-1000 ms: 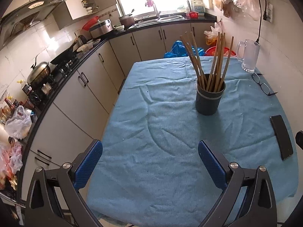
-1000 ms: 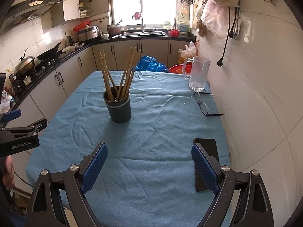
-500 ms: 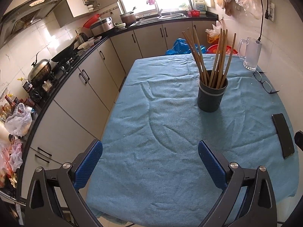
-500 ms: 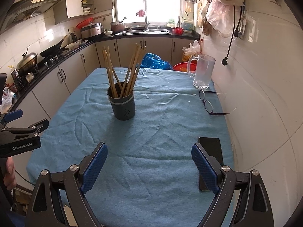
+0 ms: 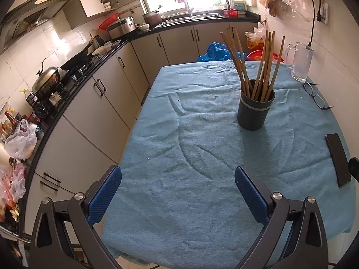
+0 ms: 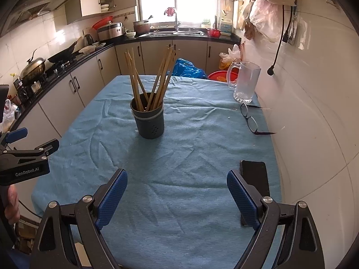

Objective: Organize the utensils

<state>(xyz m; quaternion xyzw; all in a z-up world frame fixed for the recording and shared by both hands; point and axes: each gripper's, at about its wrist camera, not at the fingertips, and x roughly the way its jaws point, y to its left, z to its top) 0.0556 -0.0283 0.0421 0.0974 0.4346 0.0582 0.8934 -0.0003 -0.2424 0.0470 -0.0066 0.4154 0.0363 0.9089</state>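
A dark grey utensil holder [image 5: 255, 107] stands upright on the blue cloth-covered table [image 5: 190, 179], with several wooden chopsticks [image 5: 258, 67] standing in it. It also shows in the right wrist view [image 6: 149, 121] with the chopsticks [image 6: 154, 80] fanned out. My left gripper [image 5: 178, 189] is open and empty above the table's near part, well short of the holder. My right gripper [image 6: 177, 192] is open and empty above the near table. The left gripper's body [image 6: 24, 159] shows at the left edge of the right wrist view.
A black phone [image 5: 337, 159] lies at the table's right side, also seen by my right finger [image 6: 254, 177]. Glasses [image 6: 252, 121] and a glass mug [image 6: 244, 83] sit at the far right by the wall. Kitchen cabinets and counter [image 5: 89, 85] run along the left.
Both views have pulled back and up slightly, so the holder sits a bit farther and lower in frame. Both grippers stay open and empty.
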